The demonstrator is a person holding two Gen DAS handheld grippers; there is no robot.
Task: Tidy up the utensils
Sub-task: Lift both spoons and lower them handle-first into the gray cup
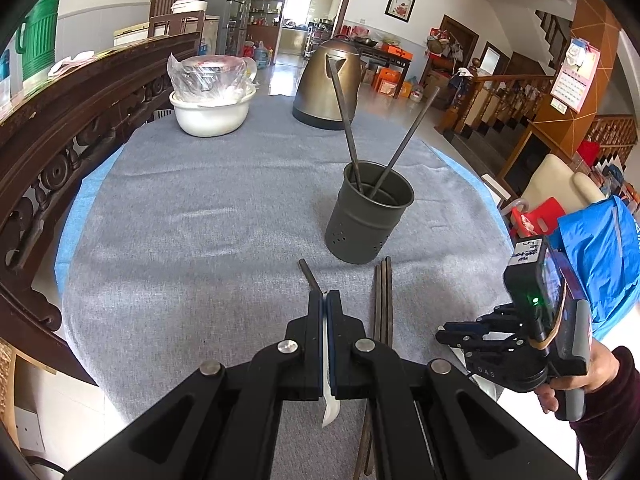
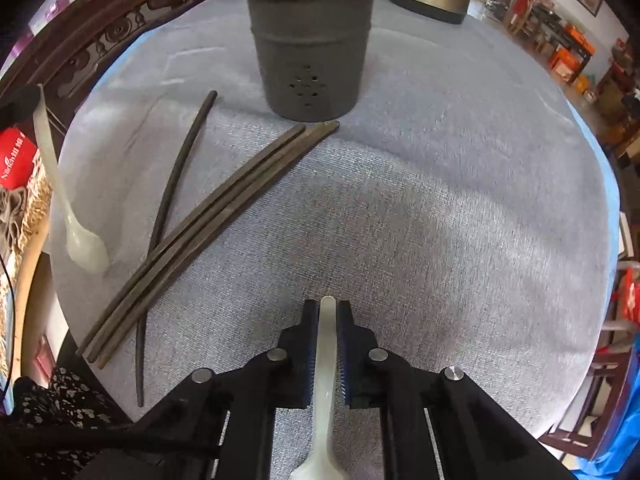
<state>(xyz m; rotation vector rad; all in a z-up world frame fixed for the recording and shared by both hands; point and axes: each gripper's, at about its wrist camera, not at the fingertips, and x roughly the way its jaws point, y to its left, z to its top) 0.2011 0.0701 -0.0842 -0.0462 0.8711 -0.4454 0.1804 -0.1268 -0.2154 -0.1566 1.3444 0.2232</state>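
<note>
My left gripper [image 1: 326,296] is shut on the handle of a white spoon [image 1: 329,412], whose bowl hangs back under the fingers. In the right wrist view that spoon [image 2: 86,248] slants down at the far left, its bowl at the cloth. My right gripper [image 2: 329,306] is shut on the handle of a second white spoon [image 2: 323,392], above the cloth. In the left wrist view it [image 1: 444,336] shows at the right, in a person's hand. The grey holder [image 1: 370,216] [image 2: 310,44] stands upright with two chopsticks in it. Three chopsticks [image 2: 208,216] [image 1: 383,300] lie together before it, a thinner dark one [image 2: 172,184] beside them.
A metal kettle [image 1: 326,84] and a white bowl with a wrapped pot [image 1: 210,112] stand at the far end of the grey cloth [image 2: 420,220]. A carved dark wooden rail [image 1: 72,128] runs along the left. A blue bag [image 1: 596,248] lies off the right edge.
</note>
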